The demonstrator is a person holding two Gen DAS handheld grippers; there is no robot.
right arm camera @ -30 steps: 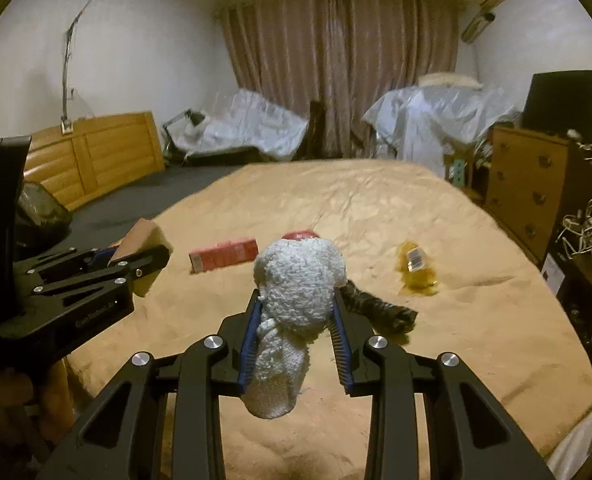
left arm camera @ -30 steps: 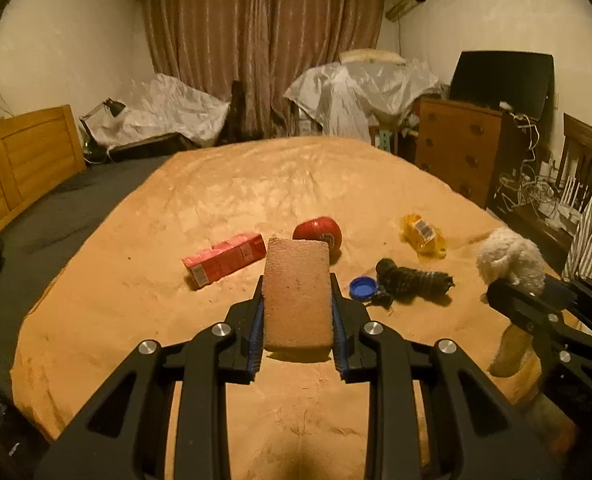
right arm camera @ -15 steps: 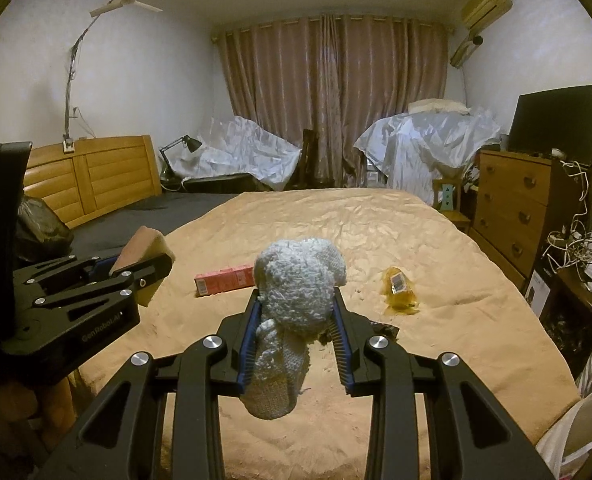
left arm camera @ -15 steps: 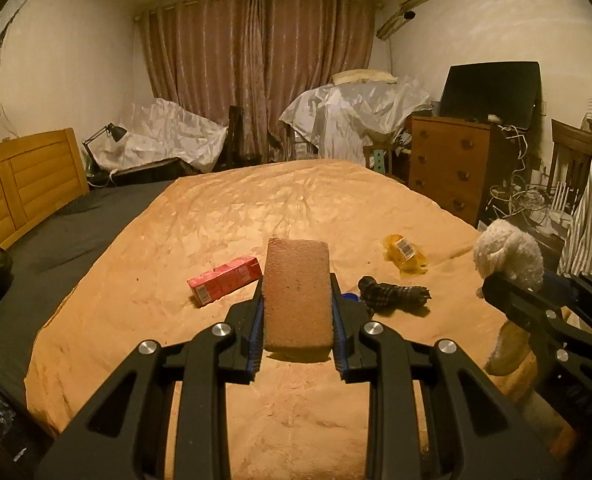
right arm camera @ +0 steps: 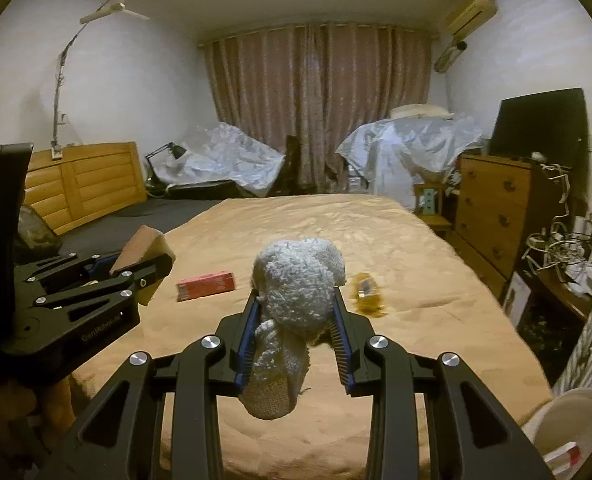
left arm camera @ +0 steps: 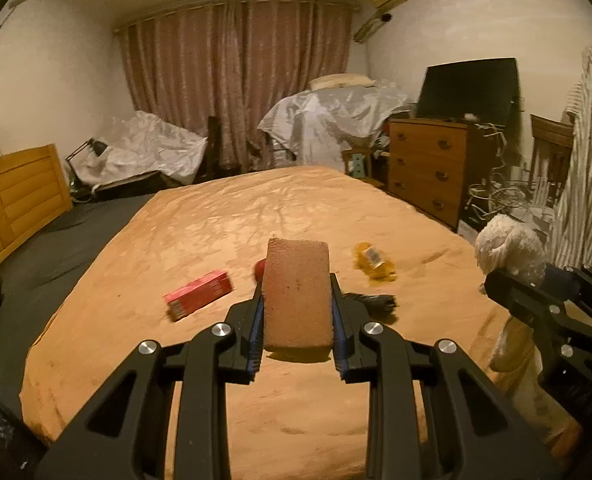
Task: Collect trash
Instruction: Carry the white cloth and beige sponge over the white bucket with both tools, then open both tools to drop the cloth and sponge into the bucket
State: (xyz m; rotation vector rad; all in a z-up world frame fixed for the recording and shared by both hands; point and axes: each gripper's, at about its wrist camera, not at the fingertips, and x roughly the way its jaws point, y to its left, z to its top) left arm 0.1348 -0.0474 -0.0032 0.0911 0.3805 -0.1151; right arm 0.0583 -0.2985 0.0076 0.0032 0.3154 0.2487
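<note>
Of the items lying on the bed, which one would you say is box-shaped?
The red carton, left of the sponge: flat-sided with square corners, unlike the crumpled yellow wrapper and the black bundle.

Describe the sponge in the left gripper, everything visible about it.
The sponge is a rectangular block with rounded corners: a coarse reddish-brown scouring face on top and, as the right wrist view shows, a pale yellow foam layer beneath. It looks dry and undeformed. The left gripper is shut on its long sides, holding it clear above the orange bedspread, its far end tilted up; nothing else touches it.
</note>
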